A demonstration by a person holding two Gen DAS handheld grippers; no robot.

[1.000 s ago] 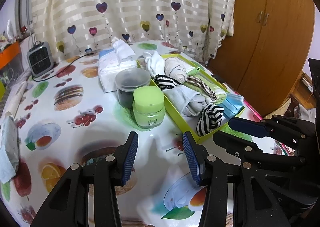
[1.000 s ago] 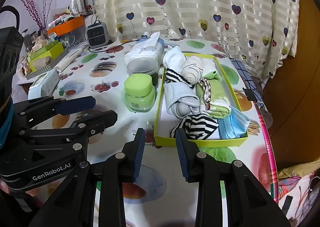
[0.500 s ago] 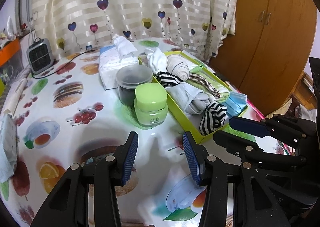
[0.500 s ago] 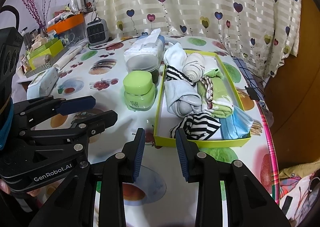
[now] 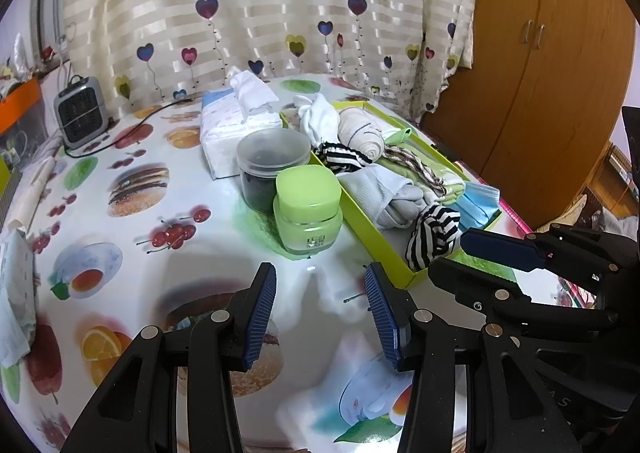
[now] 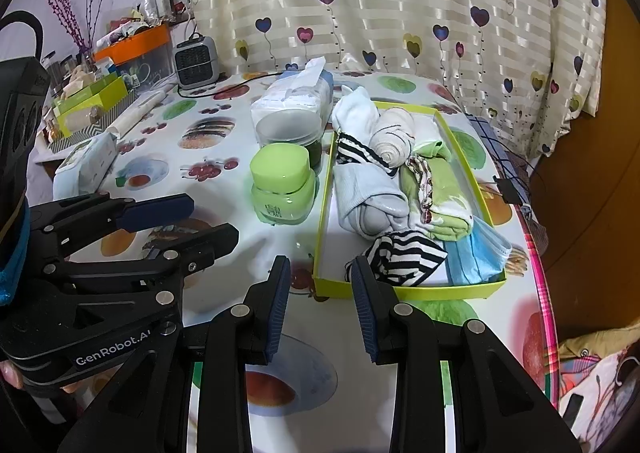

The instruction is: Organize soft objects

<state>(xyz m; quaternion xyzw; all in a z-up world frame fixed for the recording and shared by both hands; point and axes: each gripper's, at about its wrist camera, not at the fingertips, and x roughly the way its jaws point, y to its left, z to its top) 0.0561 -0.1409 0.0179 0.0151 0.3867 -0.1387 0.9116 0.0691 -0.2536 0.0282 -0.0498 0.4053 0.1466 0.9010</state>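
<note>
At lower centre of each wrist view, left gripper point(image 5: 320, 309) and right gripper point(image 6: 318, 301) hung open and empty over the table point(image 5: 132, 253), near the green tray point(image 6: 400, 289) of socks.

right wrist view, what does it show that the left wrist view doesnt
Only the right wrist view: the orange bin and purple branches on the side shelf. Only the left wrist view: the wooden wardrobe doors. Both: the yellow-green tray of socks, the green jar, the tissue pack, the small heater, and both open, empty grippers: left gripper, right gripper.
</note>
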